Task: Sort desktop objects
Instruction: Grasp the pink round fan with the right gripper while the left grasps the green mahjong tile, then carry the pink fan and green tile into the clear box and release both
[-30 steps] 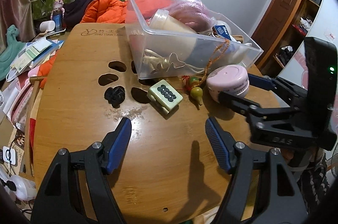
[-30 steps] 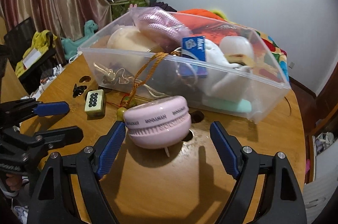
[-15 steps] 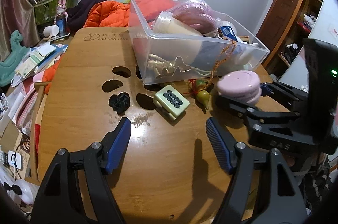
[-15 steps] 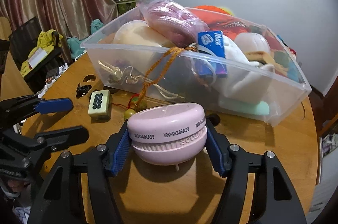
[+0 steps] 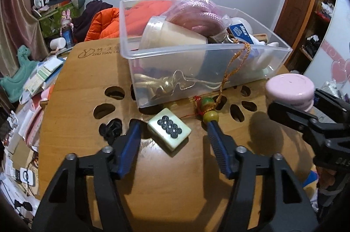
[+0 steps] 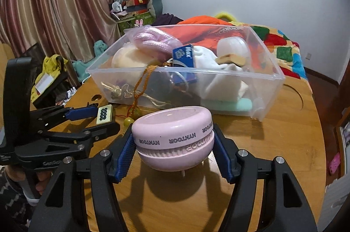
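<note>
A cream mahjong tile (image 5: 168, 130) with dark circles lies flat on the wooden table (image 5: 76, 100). My left gripper (image 5: 174, 125) straddles it and its jaws are closing. Both blue pads stand a little off the tile's sides. The tile (image 6: 105, 115) also shows between the left gripper's (image 6: 102, 120) fingers in the right wrist view. My right gripper (image 6: 172, 139) is shut on a round pink case (image 6: 175, 133), held just over the table (image 6: 284, 133). The case (image 5: 288, 89) shows at the right in the left wrist view, in the right gripper (image 5: 304, 104).
A clear plastic bin (image 5: 196, 50), (image 6: 186, 72) full of items stands behind the tile. A gourd charm (image 5: 210, 110), (image 6: 129, 121) on an orange cord hangs out of the bin beside my left gripper's right finger. A black clip (image 5: 111, 129) lies left of the tile. Cutout holes (image 5: 104, 110) pierce the tabletop.
My left gripper has slid forward until its fingers flank the tile, and the jaws have narrowed. My right gripper has shut on the pink case and carries it.
</note>
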The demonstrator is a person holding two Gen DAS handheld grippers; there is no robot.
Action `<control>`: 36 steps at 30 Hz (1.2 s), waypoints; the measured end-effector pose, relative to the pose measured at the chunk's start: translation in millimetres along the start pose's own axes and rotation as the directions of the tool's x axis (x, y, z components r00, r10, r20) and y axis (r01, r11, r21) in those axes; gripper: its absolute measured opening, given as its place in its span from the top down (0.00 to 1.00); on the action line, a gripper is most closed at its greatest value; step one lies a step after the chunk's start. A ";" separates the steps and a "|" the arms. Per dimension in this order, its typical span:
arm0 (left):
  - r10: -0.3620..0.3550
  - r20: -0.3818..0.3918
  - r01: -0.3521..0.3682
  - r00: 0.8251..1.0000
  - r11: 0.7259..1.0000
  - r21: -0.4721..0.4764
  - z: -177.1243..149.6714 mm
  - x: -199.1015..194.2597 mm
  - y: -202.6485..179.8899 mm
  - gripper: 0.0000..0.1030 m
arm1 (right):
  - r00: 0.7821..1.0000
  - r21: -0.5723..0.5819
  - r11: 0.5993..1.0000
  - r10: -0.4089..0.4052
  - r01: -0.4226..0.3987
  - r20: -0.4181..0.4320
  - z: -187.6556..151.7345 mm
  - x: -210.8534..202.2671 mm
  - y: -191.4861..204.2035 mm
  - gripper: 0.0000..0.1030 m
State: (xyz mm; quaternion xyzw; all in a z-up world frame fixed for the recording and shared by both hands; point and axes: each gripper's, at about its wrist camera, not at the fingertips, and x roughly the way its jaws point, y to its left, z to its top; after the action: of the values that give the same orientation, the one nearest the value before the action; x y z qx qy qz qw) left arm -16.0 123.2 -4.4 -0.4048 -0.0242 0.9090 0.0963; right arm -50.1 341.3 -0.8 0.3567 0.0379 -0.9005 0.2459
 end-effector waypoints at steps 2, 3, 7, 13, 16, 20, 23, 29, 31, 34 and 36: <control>0.020 0.004 -0.020 1.000 1.000 0.006 0.0 3.7 -1.3 0.54 | 1.000 0.013 1.000 -0.005 0.005 -0.004 -1.9 -1.1 -6.1 0.41; 0.032 0.008 -0.032 0.999 0.999 0.017 -0.8 4.1 -3.0 0.54 | 1.000 0.020 1.000 -0.006 0.006 -0.006 -2.6 -1.3 -7.5 0.41; 0.047 0.020 -0.047 0.999 0.999 0.025 -1.8 5.3 -2.7 0.58 | 1.000 0.040 0.999 -0.018 0.018 0.000 -3.6 -4.8 -14.8 0.41; 0.032 0.029 -0.032 0.999 0.999 0.003 -1.1 5.3 5.0 0.62 | 1.000 0.057 0.998 -0.003 0.003 -0.002 -4.7 -4.1 -20.0 0.41; 0.031 0.034 -0.031 0.999 1.000 0.001 -1.0 5.2 5.3 0.62 | 1.000 0.059 0.998 0.007 -0.006 -0.008 -6.3 -2.4 -19.7 0.41; 0.021 0.042 -0.021 0.999 1.000 -0.003 -2.8 -0.3 6.8 0.62 | 1.000 0.052 0.999 0.006 -0.005 -0.009 -7.1 -2.2 -18.5 0.41; 0.014 0.050 -0.014 0.999 1.000 -0.007 -3.5 -6.3 6.7 0.62 | 1.000 0.049 0.999 0.010 -0.010 -0.008 -7.9 -3.1 -17.5 0.41; -0.003 0.071 0.004 0.997 1.000 -0.015 -4.2 -20.2 3.2 0.62 | 1.000 0.057 0.998 0.025 -0.024 -0.007 -7.8 -3.9 -16.8 0.41; -0.004 0.080 0.005 0.997 1.000 -0.011 -2.7 -23.9 1.3 0.62 | 1.000 0.057 0.998 0.026 -0.026 -0.004 -7.8 -5.3 -16.3 0.41; -0.006 0.095 0.006 0.995 1.000 -0.005 -0.8 -29.7 -0.7 0.62 | 1.000 0.057 0.998 0.029 -0.029 0.008 -6.5 -9.4 -15.9 0.41; -0.008 0.104 0.009 0.995 1.000 -0.004 0.4 -33.7 -1.4 0.62 | 0.999 0.055 0.998 0.027 -0.028 0.017 -5.0 -12.6 -15.0 0.41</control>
State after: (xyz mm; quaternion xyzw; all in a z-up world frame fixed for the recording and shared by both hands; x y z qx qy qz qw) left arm 5.9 118.1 20.7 -0.3569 -0.0331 0.9284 0.0978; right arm -46.2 360.9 2.2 0.3564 0.0061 -0.9006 0.2487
